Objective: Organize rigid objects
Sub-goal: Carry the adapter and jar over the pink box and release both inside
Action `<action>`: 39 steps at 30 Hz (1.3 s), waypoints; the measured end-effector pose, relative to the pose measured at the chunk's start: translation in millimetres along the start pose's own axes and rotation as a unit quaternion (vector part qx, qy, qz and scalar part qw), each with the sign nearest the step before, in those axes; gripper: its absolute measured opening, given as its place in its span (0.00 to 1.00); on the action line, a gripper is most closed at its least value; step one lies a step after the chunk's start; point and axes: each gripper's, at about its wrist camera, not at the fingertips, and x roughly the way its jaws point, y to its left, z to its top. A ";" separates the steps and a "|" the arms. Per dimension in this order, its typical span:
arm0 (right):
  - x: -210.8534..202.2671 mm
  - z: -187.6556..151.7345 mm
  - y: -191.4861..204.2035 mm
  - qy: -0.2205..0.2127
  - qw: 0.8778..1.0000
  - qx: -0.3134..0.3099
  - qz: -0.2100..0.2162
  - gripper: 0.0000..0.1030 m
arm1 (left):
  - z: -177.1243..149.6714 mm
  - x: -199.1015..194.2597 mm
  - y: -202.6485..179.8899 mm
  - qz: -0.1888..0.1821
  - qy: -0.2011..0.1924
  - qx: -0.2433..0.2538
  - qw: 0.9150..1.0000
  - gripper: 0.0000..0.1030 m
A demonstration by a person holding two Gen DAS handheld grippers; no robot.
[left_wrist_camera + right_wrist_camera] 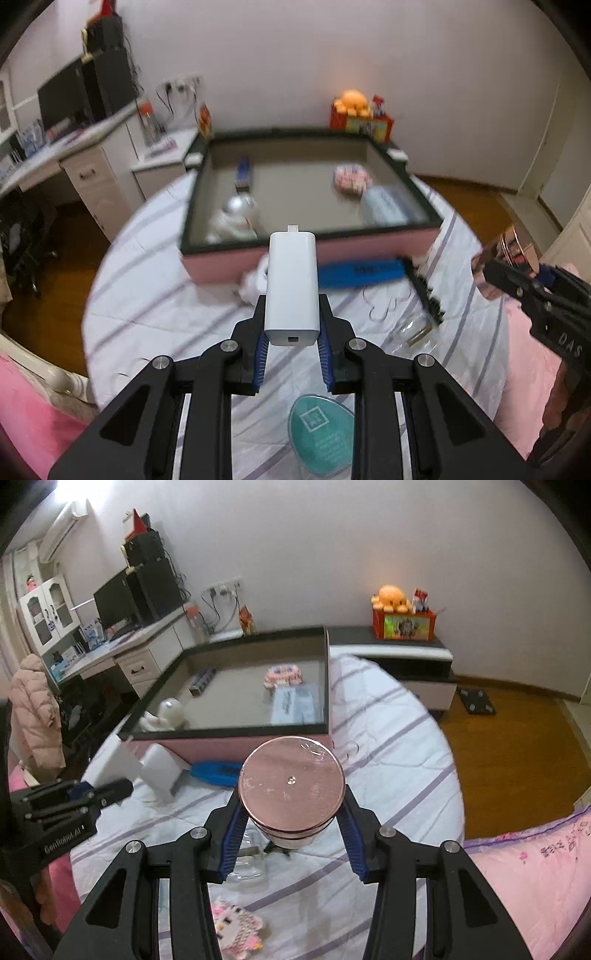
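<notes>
My left gripper (292,301) is shut on a white rectangular charger block (291,280), held up over the striped bedcover (155,295) and pointing toward the pink tray (295,254). My right gripper (291,795) is shut on a round jar with a rose-gold lid (291,782), also lifted above the bed. Each gripper appears at the edge of the other's view: the right gripper (495,267) with the jar (509,247), and the left gripper (110,788) with the white block (112,764). The tray (221,746) holds a white toy figure (166,716), a blue box, a pink bead piece and a clear packet.
On the bedcover in front of the tray lie a blue flat item (362,273), a black comb (428,295), another white object (162,771), a clear glass (251,864), a teal egg-shaped case (321,435) and a pink bead figure (240,926). A desk stands at left, a pink quilt at right.
</notes>
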 end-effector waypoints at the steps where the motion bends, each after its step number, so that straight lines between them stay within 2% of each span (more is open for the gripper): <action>1: -4.9 0.4 2.7 -0.006 1.000 -0.003 -0.001 0.47 | 0.9 -8.5 1.1 0.004 -0.011 0.001 1.000 0.22; 11: -81.5 -3.2 35.0 -0.090 0.995 -0.041 0.000 0.47 | 1.6 -83.6 6.7 0.023 -0.102 -0.007 0.995 0.23; 15: -99.5 -7.2 44.6 -0.109 0.993 -0.054 0.003 0.47 | -3.7 -98.6 6.4 0.026 -0.119 -0.008 0.993 0.23; 18: -104.4 -8.0 47.5 -0.113 0.992 -0.058 0.005 0.47 | -6.2 -100.6 5.9 0.023 -0.117 -0.010 0.993 0.23; 24: -102.9 -4.4 44.1 -0.115 0.992 -0.058 0.009 0.47 | -4.1 -97.5 4.3 0.022 -0.114 -0.008 0.993 0.23; 30: -88.1 9.3 37.4 -0.110 0.993 -0.053 0.006 0.47 | 13.2 -81.7 3.4 0.028 -0.109 -0.006 0.994 0.23; 39: -21.8 58.8 36.2 -0.089 0.994 -0.061 0.015 0.47 | 76.3 -21.7 -3.2 0.017 -0.086 0.022 0.996 0.23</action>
